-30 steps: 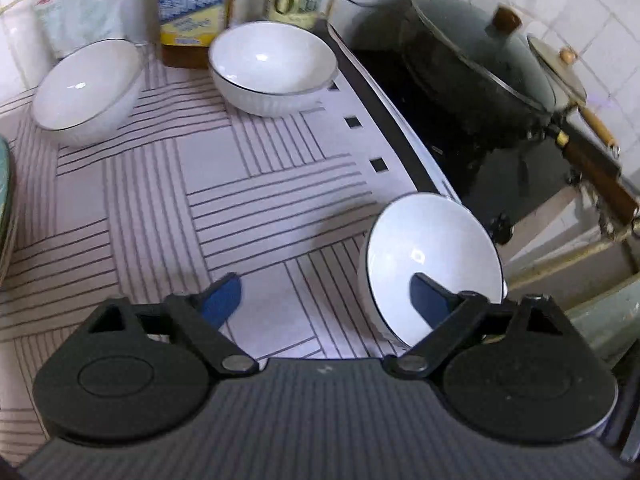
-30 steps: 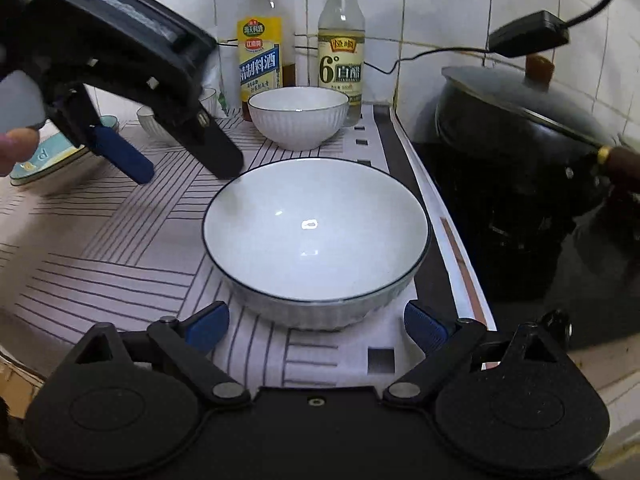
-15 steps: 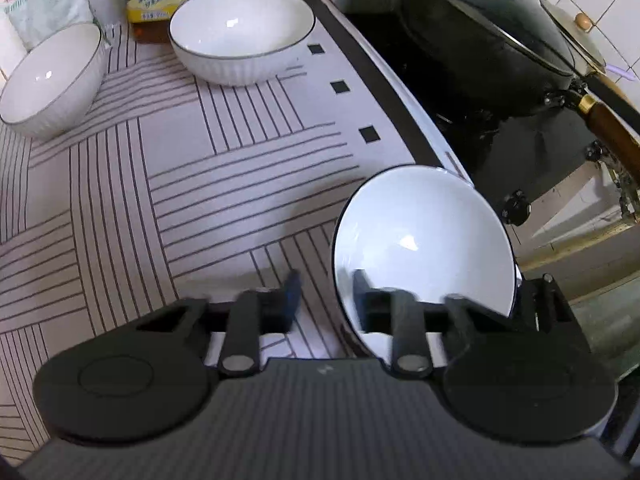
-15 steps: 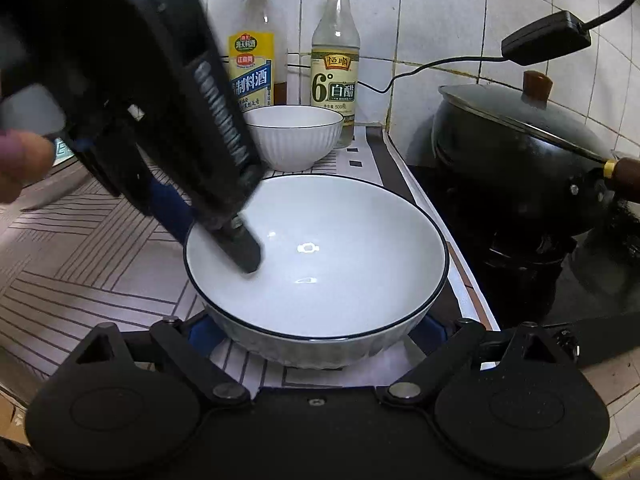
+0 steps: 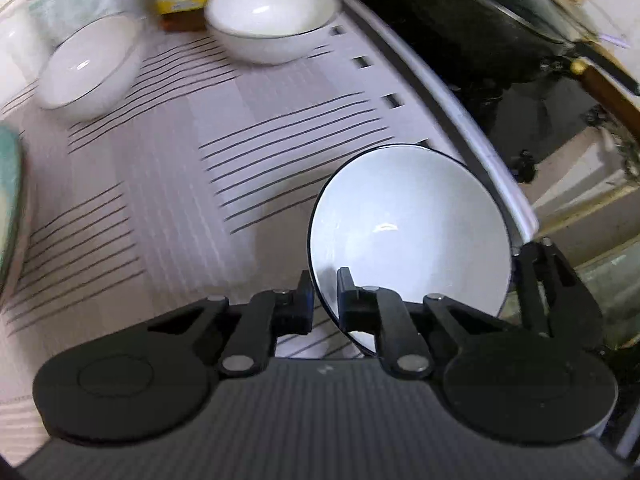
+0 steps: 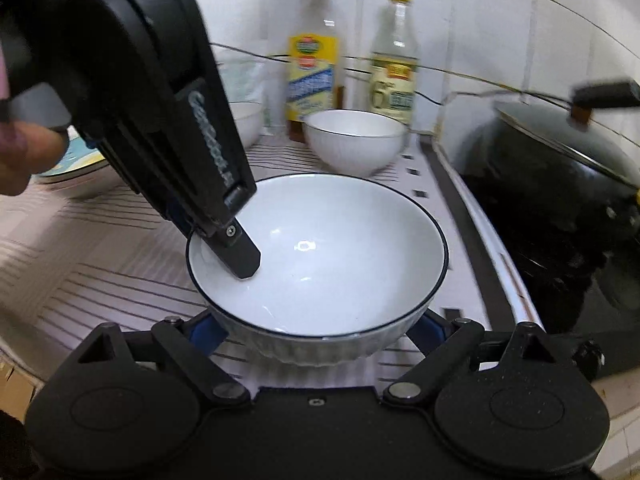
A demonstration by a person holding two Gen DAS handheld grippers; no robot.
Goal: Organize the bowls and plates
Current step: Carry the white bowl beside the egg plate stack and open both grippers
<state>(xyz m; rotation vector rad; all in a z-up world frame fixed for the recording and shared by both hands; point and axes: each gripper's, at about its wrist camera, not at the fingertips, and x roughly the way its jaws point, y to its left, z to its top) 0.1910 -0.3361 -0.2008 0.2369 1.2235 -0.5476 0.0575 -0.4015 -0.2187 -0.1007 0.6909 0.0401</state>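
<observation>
Home kitchen: tiled wall (image 6: 500,20), lidded wok (image 6: 560,184), condiment bottles (image 6: 314,64)

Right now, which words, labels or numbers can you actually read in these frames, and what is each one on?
"6": large numeral on the clear bottle's label; the rest is blurred.
Yellow-labelled bottle: print blurred, unreadable.
Left gripper body: white lettering, blurred, unreadable.
Bowls, plate, pot: no text visible.
</observation>
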